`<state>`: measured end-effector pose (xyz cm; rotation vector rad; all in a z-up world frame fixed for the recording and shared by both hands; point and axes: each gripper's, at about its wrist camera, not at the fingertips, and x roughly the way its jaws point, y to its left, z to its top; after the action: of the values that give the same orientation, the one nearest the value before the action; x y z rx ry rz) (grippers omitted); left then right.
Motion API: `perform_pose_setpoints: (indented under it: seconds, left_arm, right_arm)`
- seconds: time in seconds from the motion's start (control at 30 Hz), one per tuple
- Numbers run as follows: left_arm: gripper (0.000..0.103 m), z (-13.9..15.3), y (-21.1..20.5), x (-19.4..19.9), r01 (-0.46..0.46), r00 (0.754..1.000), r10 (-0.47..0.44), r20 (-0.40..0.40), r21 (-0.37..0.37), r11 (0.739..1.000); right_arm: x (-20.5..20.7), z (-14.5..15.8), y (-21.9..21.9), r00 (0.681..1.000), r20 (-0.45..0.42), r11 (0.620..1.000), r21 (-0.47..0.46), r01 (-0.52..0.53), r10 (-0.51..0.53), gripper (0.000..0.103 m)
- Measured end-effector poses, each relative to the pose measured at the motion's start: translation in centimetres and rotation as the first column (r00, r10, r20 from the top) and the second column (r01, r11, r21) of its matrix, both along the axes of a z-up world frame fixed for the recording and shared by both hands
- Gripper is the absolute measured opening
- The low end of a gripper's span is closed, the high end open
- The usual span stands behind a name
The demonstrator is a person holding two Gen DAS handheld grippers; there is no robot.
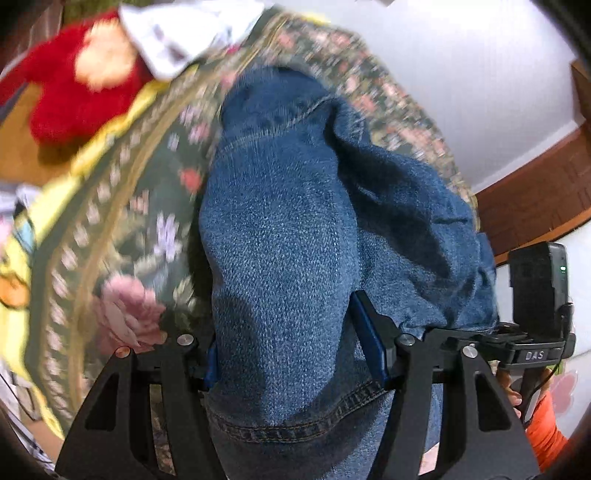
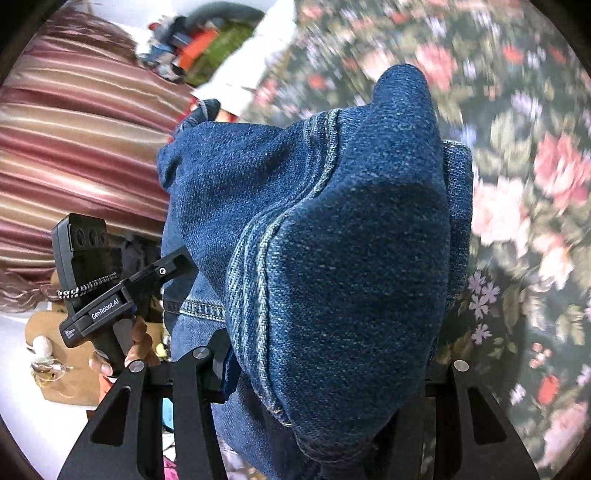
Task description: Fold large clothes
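A pair of blue denim jeans (image 1: 288, 229) hangs between my two grippers above a dark floral bedspread (image 1: 155, 206). My left gripper (image 1: 291, 350) is shut on a thick fold of the jeans near a stitched hem. In the right wrist view the jeans (image 2: 351, 258) bulge over my right gripper (image 2: 325, 369), which is shut on the denim beside a side seam; its fingertips are hidden by cloth. The other gripper shows at the right in the left view (image 1: 535, 332) and at the left in the right view (image 2: 103, 302).
A red plush toy (image 1: 74, 85) and a white cloth (image 1: 184, 33) lie at the far edge of the bedspread (image 2: 535, 184). A striped pink curtain (image 2: 74, 147) hangs at left. A white wall (image 1: 480, 74) with wood trim is at right.
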<state>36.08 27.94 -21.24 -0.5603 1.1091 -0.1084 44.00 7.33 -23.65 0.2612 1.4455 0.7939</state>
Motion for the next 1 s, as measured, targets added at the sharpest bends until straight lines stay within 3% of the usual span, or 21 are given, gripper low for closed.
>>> perform_pose_setpoints:
  seconds: [0.17,0.23,0.33,0.43,0.53,0.6,0.67,0.73,0.8,0.87,1.0]
  left_arm:
    - [0.062,0.0,0.2,-1.5,-0.006,0.998,0.005,0.063,0.023,1.0]
    - [0.065,1.0,0.0,-2.5,0.0,0.997,-0.008,0.077,0.098,0.995]
    - [0.069,2.8,-0.4,-4.0,0.012,0.994,-0.04,0.103,0.261,0.965]
    - [0.069,4.4,-0.8,-5.7,-0.01,0.993,-0.033,0.112,0.367,0.93]
    - [0.07,6.1,-1.5,-7.2,-0.031,0.985,-0.039,0.168,0.398,0.917]
    - [0.081,7.6,-2.6,-8.1,-0.035,0.973,-0.063,0.22,0.415,0.909]
    - [0.087,8.6,-3.9,-8.8,-0.037,0.96,-0.088,0.267,0.431,0.902]
    - [0.091,8.9,-5.4,-9.0,-0.028,0.949,-0.116,0.292,0.448,0.894]
    - [0.095,8.4,-7.3,-8.6,-0.006,0.945,-0.148,0.291,0.468,0.884]
    - [0.095,7.1,-8.4,-7.8,0.013,0.954,-0.158,0.253,0.493,0.87]
    - [0.096,3.7,-9.5,-7.0,0.063,0.979,-0.161,0.127,0.561,0.825]
  right_arm:
    - [0.8,-0.6,0.8,0.999,0.015,1.0,-0.012,-0.028,0.028,0.054]
    - [0.6,-0.3,0.2,0.998,0.03,0.997,-0.05,-0.054,0.056,0.058]
    - [-0.3,1.6,-1.0,0.989,0.123,0.99,-0.119,-0.069,0.084,0.059]
    - [-1.6,3.6,-2.5,0.971,0.214,0.983,-0.169,-0.075,0.111,0.059]
    - [-3.7,6.3,-2.9,0.929,0.339,0.974,-0.213,-0.08,0.151,0.059]
    - [-5.5,8.5,-2.8,0.878,0.445,0.974,-0.205,-0.096,0.18,0.059]
    - [-6.9,9.8,-2.8,0.843,0.499,0.975,-0.184,-0.122,0.2,0.068]
    - [-7.5,10.0,-1.7,0.818,0.532,0.973,-0.182,-0.141,0.218,0.094]
    - [-8.1,9.3,-1.0,0.799,0.552,0.966,-0.215,-0.14,0.239,0.097]
    - [-8.2,8.0,-0.6,0.808,0.523,0.955,-0.256,-0.152,0.27,0.097]
    - [-7.3,3.6,-1.2,0.859,0.42,0.926,-0.349,-0.146,0.294,0.097]
